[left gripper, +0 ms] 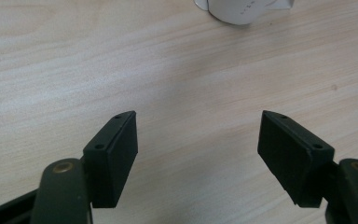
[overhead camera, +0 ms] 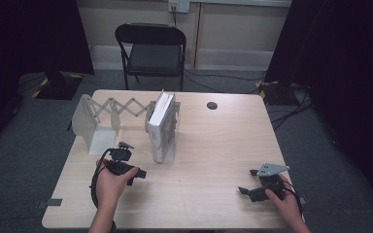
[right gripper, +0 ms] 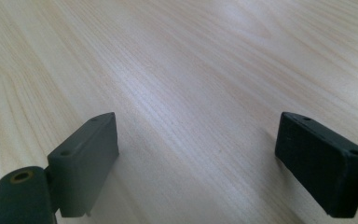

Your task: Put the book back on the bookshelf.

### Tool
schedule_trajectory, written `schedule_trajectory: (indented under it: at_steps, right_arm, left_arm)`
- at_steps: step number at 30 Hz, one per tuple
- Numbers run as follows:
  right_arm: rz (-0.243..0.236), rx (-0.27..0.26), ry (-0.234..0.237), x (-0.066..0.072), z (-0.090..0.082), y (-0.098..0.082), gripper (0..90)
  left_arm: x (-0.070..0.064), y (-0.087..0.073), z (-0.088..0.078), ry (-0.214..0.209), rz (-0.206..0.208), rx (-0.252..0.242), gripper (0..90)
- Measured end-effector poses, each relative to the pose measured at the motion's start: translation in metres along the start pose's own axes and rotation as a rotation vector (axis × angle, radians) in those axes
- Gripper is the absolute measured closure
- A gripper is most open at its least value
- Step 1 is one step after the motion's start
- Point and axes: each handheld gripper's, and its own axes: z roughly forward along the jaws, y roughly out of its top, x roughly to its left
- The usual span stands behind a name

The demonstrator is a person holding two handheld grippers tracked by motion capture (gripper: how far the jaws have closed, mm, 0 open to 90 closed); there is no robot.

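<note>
White book (overhead camera: 161, 127) is seen standing upright on the wooden table (overhead camera: 213, 145), propped against one end plate of an expanding bookend rack (overhead camera: 121, 109), whose other end plate stands further off at the table's far left. The left gripper (overhead camera: 137, 173) is held low over the table, just short of the book's near lower corner; the book lies ahead of its jaws and slightly to one side, not between them. In the left gripper view, the jaws are parted with bare wood between the pads (left gripper: 114, 156), and a rounded white corner of the book (left gripper: 237, 11) is noted at the top edge, well ahead of the jaw tips. Nothing is grasped by this gripper. The right gripper (overhead camera: 246, 187) is held near the table's near right corner, well apart from the book. In the right gripper view, its jaws are spread wide, with only table grain between the pads (right gripper: 86, 163). Nothing is gripped. A black folding chair (overhead camera: 151, 51) is recorded beyond the table's far edge.
</note>
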Motion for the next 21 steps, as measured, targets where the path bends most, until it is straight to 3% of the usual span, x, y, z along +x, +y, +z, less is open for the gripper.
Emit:
schedule_trajectory:
  at_steps: [21]
  right_arm:
    - [0.0, 0.0, 0.0, 0.0, 0.0, 0.0, 12.9]
  left_arm:
    - [0.0007, -0.009, 0.0061, -0.006, 0.011, 0.009, 28.7]
